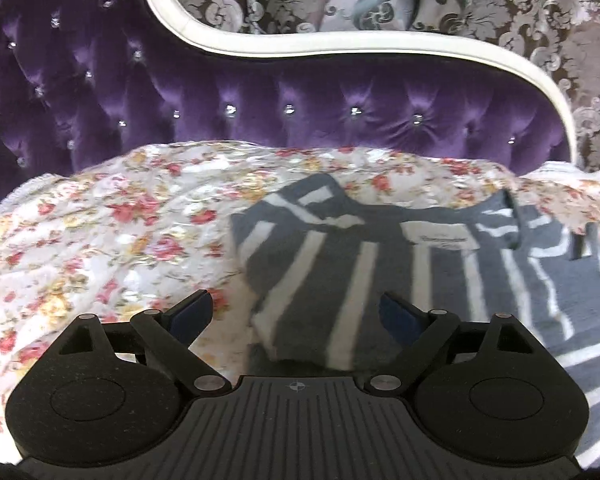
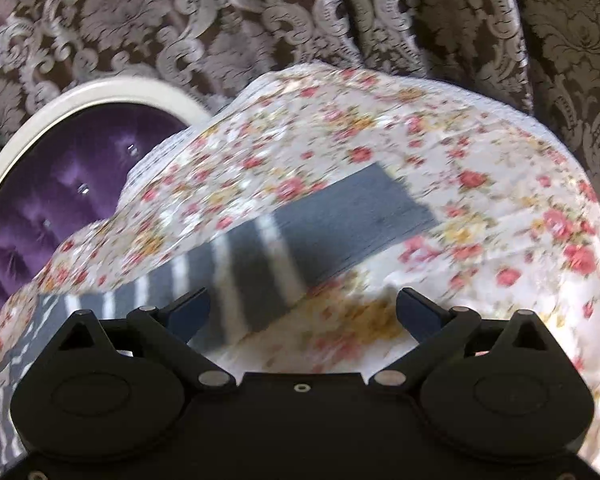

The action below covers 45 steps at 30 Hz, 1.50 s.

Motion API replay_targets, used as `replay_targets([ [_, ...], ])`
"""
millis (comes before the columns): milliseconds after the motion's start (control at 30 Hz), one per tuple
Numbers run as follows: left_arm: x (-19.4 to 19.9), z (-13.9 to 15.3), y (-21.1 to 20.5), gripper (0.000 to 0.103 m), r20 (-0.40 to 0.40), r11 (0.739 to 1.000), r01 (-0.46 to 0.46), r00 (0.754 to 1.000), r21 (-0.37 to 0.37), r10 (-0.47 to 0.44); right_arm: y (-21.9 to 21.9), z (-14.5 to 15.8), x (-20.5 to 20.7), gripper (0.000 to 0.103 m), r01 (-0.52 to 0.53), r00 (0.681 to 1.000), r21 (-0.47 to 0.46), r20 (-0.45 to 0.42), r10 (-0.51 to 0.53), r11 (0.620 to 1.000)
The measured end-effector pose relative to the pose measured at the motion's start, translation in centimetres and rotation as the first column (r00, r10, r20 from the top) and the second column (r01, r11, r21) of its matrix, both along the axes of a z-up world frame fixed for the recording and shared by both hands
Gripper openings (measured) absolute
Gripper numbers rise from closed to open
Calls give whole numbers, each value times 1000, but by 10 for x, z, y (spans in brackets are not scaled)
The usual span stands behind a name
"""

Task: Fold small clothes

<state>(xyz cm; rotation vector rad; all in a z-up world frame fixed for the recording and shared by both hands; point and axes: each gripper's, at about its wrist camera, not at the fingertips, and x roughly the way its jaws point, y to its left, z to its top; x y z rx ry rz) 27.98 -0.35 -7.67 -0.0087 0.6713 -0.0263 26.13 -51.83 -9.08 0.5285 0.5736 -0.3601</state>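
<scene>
A grey top with white stripes [image 1: 340, 264] lies on the flowered bedspread [image 1: 100, 232], its left side folded over its body and a label showing near the neck. My left gripper [image 1: 296, 310] hovers open just above the folded edge, and its pads touch nothing. In the right wrist view one grey, white-striped sleeve [image 2: 320, 232] stretches out flat across the bedspread [image 2: 480, 208]. My right gripper [image 2: 304, 306] is open over the sleeve's lower part, with nothing between its fingers. That view is blurred.
A purple tufted headboard [image 1: 260, 96] with a white frame [image 1: 204, 36] stands behind the bed and shows again at the left [image 2: 60, 200]. Brown damask curtains [image 2: 300, 12] hang beyond. The bedspread falls away at its right edge.
</scene>
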Motion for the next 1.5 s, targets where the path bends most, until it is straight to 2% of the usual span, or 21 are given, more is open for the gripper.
replay_targets([
  [100, 7, -7, -2, 90, -18, 1000, -11, 1000, -25, 11, -14, -2, 2, 101, 30, 999, -11, 14, -30, 999],
  [233, 11, -25, -7, 91, -60, 1000, -3, 998, 21, 4, -32, -5, 6, 100, 70, 997, -26, 23, -70, 997],
  [333, 6, -31, -7, 93, -37, 1000, -11, 999, 15, 11, -42, -9, 11, 100, 89, 996, -30, 13, -89, 996],
  [500, 7, -33, -12, 96, -39, 999, -5, 999, 51, 7, -53, -12, 18, 99, 112, 993, -22, 25, -111, 993],
  [567, 7, -34, -11, 96, -37, 999, -5, 999, 49, 6, -55, -12, 19, 93, 111, 993, -2, 46, -111, 994],
  [667, 7, -34, -13, 97, -39, 998, -3, 999, 57, 6, -54, -13, 22, 74, 116, 992, -2, 48, -115, 993],
  [767, 7, -35, -12, 97, -38, 998, -3, 999, 55, 5, -48, -11, 26, 48, 86, 996, -61, 8, -85, 994],
  [833, 8, -34, -12, 97, -38, 998, -3, 999, 55, 5, -47, -9, 26, 23, 43, 999, -50, 2, -43, 998],
  [1000, 7, -34, -12, 97, -37, 999, -3, 999, 54, 5, -52, 3, 12, 21, 9, 999, 39, 38, -10, 999],
  [1267, 7, -35, -11, 97, -35, 999, -2, 999, 53, 4, -44, 57, -17, 20, -19, 989, -1, 145, 19, 1000],
  [1500, 7, -35, -11, 97, -34, 999, -2, 999, 51, 4, 2, 117, -22, 21, -134, 959, -82, 240, 150, 988],
])
